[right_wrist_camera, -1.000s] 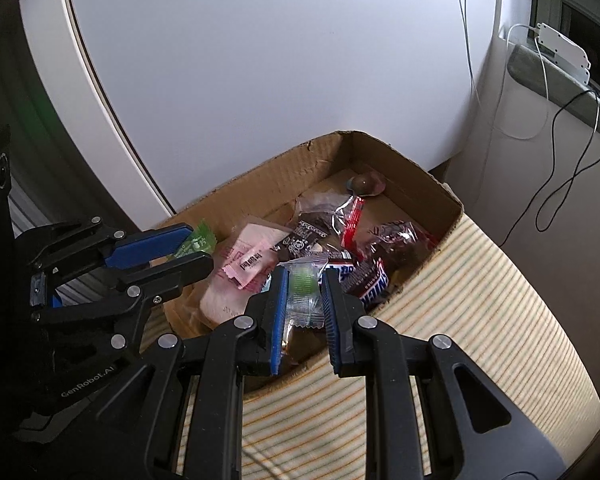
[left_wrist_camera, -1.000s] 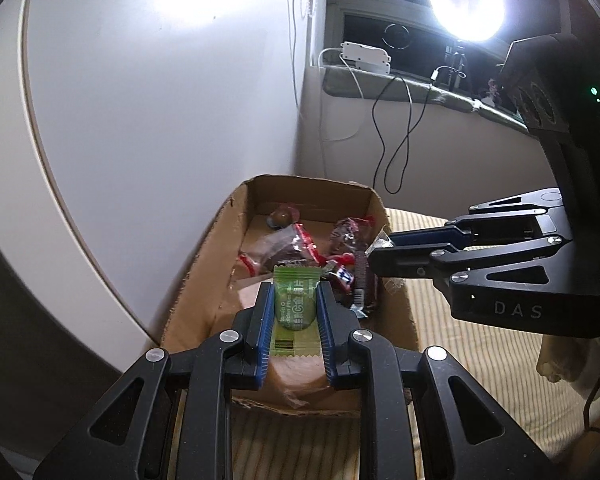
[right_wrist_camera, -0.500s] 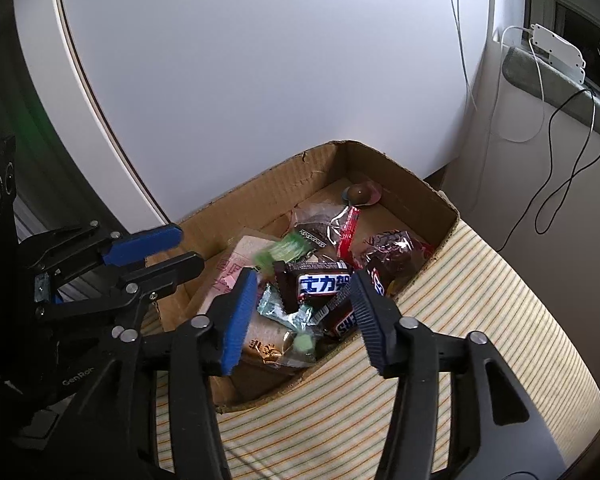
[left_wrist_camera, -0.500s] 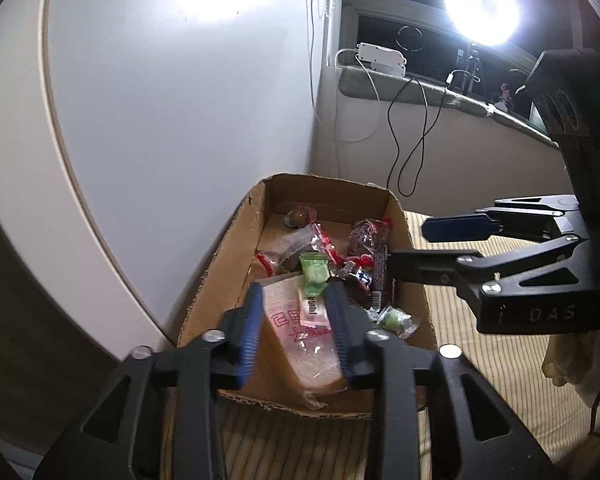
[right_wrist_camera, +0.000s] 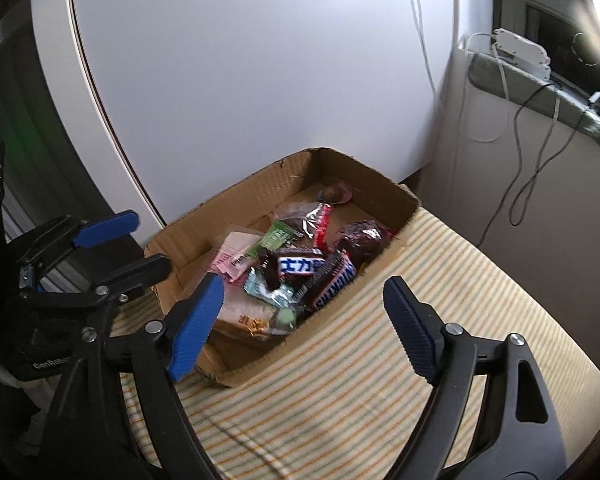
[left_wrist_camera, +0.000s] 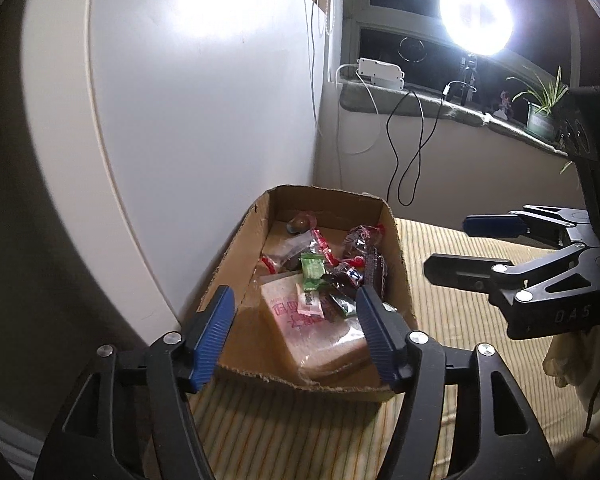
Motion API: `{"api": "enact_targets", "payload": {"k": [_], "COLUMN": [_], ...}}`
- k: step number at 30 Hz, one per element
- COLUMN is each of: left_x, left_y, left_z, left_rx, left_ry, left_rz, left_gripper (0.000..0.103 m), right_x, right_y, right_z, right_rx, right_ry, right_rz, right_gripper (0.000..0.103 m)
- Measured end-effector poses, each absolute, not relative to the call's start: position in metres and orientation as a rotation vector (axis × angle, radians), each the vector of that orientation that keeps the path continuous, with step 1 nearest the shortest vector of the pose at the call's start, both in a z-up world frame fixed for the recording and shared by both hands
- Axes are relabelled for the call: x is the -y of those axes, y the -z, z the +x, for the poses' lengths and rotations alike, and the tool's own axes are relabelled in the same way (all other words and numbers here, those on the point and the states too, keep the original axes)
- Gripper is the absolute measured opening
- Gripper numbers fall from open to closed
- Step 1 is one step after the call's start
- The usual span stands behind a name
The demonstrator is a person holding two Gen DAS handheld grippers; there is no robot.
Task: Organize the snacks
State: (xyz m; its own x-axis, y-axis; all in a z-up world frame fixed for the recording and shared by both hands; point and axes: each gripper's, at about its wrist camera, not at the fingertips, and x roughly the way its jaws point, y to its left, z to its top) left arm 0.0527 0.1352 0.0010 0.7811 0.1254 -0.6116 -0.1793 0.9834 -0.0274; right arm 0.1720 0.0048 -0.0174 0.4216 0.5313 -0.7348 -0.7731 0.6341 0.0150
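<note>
Now | your left tongs [left_wrist_camera: 296,330] and right tongs [right_wrist_camera: 304,320] just opened wide, both empty | snacks [right_wrist_camera: 300,268] lie in box [left_wrist_camera: 236,256], ahead of both.

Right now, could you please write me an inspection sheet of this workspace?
Surface: striped yellowish cloth, box resting on it.
Job's things: open brown cardboard box holding wrapped snacks, among them a green candy packet, a dark Snickers bar and a pink-printed clear bag.
Clutter: nothing seen outside the box.
Grippers: left gripper and right gripper open, empty; jaws have just been opening.
Cables: black cable hanging from the sill.
Surroundings: white panel, bright lamp, potted plant.
</note>
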Motion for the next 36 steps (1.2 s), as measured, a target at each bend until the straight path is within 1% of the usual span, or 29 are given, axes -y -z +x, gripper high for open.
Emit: {"api": "enact_targets", "payload": {"k": [3,5,8,11,18,36], "left_x": [-0.131,-0.127,-0.124,-0.123,-0.118,-0.113], "left_y": [-0.005,-0.007,-0.009,-0.010,-0.010,-0.015], "left_z": [0.043,0.036,0.029,0.021,0.010,0.006], "left_rx": [-0.642,-0.634,-0.629,-0.624,-0.623,-0.614], "left_ry": [-0.168,-0.177,-0.192,-0.212,-0.238,-0.252], "left_rz": [-0.088,-0.081,-0.082,-0.091,-0.084,-0.067], "left_gripper": [0.068,0.073,0.074,0.078,0.080,0.081], "right_x": [0.006,0.012,0.020,0.030,0.051,0.062], "right_y": [0.013,0.011,0.010,0.010,0.011,0.009], "right_z": [0.160,0.152,0.141,0.131,0.126,0.122], "right_rx": [-0.752,-0.737,-0.710,-0.687,-0.693,-0.684], "right_ry": [-0.820,-0.806,-0.786,-0.765,-0.716,-0.702], "right_rz": [-0.350,-0.354,-0.370,-0.379,-0.352,-0.327], "right_gripper": [0.091,0.093,0.099,0.101,0.101,0.101]}}
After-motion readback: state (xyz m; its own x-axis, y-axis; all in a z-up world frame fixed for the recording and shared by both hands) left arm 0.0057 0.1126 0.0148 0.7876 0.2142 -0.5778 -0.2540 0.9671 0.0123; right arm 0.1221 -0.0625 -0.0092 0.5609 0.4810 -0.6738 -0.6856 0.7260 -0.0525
